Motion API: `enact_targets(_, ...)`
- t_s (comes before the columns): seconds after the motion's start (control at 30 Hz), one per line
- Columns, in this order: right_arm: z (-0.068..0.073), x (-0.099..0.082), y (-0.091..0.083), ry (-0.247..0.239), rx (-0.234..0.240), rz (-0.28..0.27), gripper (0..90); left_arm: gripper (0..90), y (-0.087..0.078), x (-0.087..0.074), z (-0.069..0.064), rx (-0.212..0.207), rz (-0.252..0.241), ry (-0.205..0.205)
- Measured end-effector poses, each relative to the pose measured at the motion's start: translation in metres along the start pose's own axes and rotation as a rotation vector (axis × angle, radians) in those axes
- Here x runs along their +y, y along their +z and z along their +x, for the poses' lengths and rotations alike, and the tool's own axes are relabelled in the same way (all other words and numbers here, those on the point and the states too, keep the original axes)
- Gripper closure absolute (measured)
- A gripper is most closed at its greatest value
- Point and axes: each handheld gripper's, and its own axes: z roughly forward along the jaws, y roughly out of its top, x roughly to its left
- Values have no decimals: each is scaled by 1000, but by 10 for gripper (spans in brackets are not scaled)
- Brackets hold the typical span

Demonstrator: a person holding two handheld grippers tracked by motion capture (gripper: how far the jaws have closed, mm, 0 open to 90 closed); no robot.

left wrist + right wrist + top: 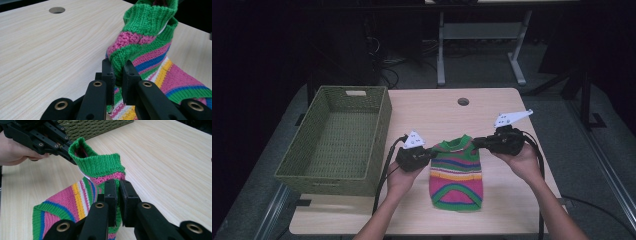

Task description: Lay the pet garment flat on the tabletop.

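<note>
Now both grippers, left (430,155) and right (476,143), pinch the striped knit sweater's (456,172) shoulders, seemingly lifted off the table (422,107).

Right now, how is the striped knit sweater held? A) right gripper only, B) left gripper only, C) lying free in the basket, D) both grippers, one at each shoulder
D: the left gripper and the right gripper are each shut on a shoulder of the striped sweater, lifting its collar end above the table beside the wicker basket.
</note>
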Motion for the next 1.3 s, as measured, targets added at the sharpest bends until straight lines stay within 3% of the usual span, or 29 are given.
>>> enact_targets(0.17, -6, -1, 7, 12, -22, 11, 841, 816, 7, 0, 6, 14, -5, -27)
enact_targets(0.67, -27, -3, 29, 72, -63, 7, 804, 813, 15, -2, 21, 65, 25, -37)
enact_targets(0.73, -31, 1, 33, 98, -76, -5, 641, 677, 17, -2, 23, 96, 30, -59)
enact_targets(0.77, -33, 2, 34, 113, -80, 0, 608, 636, 17, -3, 25, 102, 26, -80)
enact_targets(0.9, -34, 0, 31, 110, -89, 30, 559, 558, 13, -3, 28, 137, 37, -85)
enact_targets(0.93, -34, -2, 30, 113, -85, 39, 563, 546, 12, -3, 28, 128, 44, -87)
enact_targets(1.0, -34, -8, 31, 111, -70, 55, 593, 555, 14, -4, 26, 105, 52, -96)
enact_targets(1.1, -29, -18, 36, 105, -40, 101, 662, 613, 17, -5, 20, 81, 65, -78)
enact_targets(1.17, -26, -24, 43, 92, -25, 143, 725, 707, 23, -8, 13, 45, 92, -60)
enact_targets(1.23, -24, -28, 50, 91, -8, 174, 769, 808, 27, -9, 10, 30, 132, -31)
enact_targets(1.3, -23, -32, 55, 91, 11, 206, 799, 854, 29, -11, 8, 21, 158, -23)
